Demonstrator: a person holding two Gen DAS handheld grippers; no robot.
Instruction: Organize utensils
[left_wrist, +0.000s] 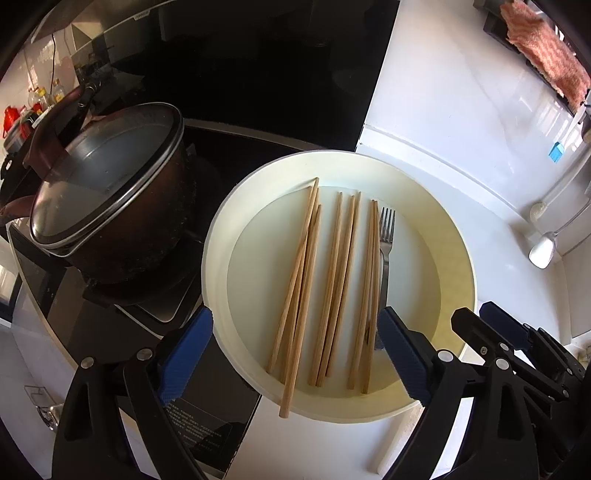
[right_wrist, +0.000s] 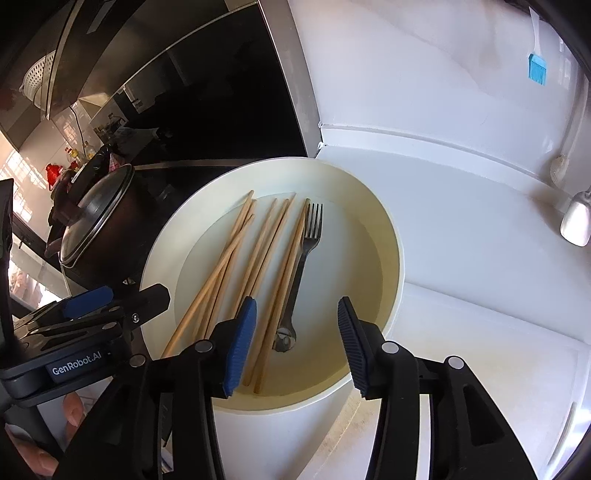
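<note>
A round cream plate (left_wrist: 458, 236) (right_wrist: 391, 229) sits on the white counter. It holds several wooden chopsticks (left_wrist: 340, 273) (right_wrist: 258, 258) lying roughly parallel, one of them poking over the near rim. A metal fork (left_wrist: 386, 236) (right_wrist: 303, 254) lies to their right, tines pointing away. My left gripper (left_wrist: 295, 314) (right_wrist: 140, 295) hovers wide open above the near ends of the chopsticks, holding nothing. My right gripper (right_wrist: 297, 302) (left_wrist: 476, 314) stands open above the fork's handle end, also holding nothing.
A dark pot with a glass lid (left_wrist: 107, 206) (right_wrist: 96, 218) stands on a black cooker (left_wrist: 207, 417) left of the plate. On the white counter (right_wrist: 461, 258) are a blue brush (right_wrist: 537, 68), a white spoon (right_wrist: 576, 221) and a pink cloth (left_wrist: 546, 55).
</note>
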